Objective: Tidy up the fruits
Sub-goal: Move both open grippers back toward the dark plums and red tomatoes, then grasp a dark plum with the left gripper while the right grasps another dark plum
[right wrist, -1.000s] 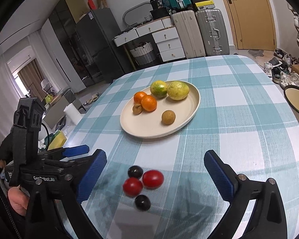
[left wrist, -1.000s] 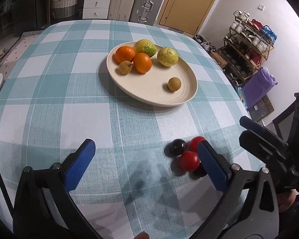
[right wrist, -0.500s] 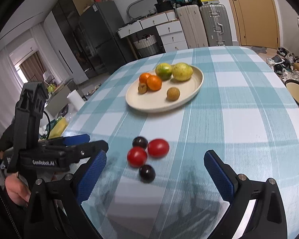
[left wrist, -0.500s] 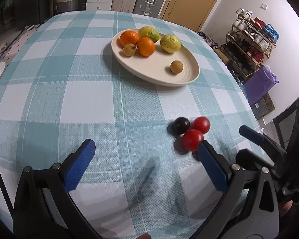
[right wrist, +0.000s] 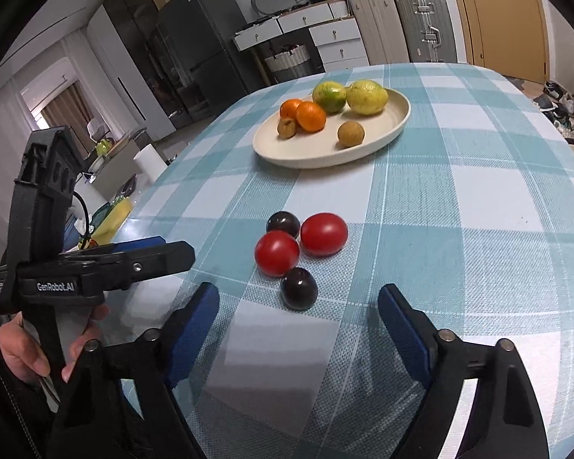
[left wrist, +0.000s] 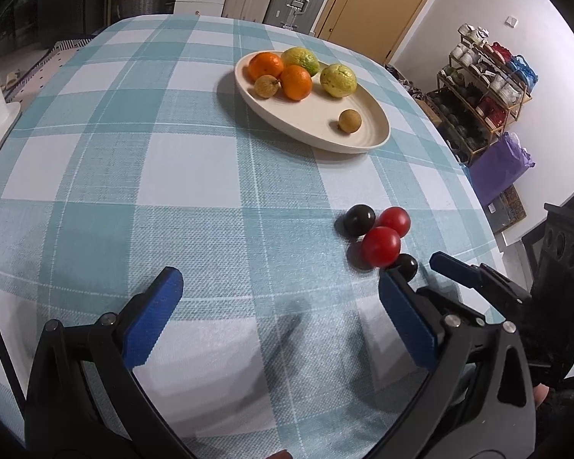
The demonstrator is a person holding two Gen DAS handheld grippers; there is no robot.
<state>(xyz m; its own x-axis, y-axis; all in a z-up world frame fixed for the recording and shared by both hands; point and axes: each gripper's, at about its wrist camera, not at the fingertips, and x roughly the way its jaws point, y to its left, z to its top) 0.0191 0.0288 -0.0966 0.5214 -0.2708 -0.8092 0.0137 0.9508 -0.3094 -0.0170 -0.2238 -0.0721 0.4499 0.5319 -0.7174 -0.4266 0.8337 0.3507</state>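
Observation:
A cream oval plate (left wrist: 367,135) (right wrist: 400,118) on the checked tablecloth holds two oranges (right wrist: 312,116), two yellow-green fruits (right wrist: 366,97) and two small brown fruits (right wrist: 351,134). Near the table's front edge lie two red tomatoes (right wrist: 276,253) (right wrist: 323,234) and two dark plums (right wrist: 299,288) (right wrist: 283,223) in a cluster; they also show in the left wrist view (left wrist: 380,246). My right gripper (right wrist: 298,311) is open, just short of the nearest plum. My left gripper (left wrist: 279,304) is open and empty, left of the cluster.
The left gripper's body (right wrist: 95,264) and the hand holding it sit at the left of the right wrist view. The table edge drops off to the right near a shoe rack (left wrist: 486,88). Suitcases (right wrist: 421,26) and drawers stand behind the table.
Both grippers have pulled back and lowered toward the near table edge; the plate looks farther away. The right gripper has closed in on the tomato and plum cluster. Both stay open.

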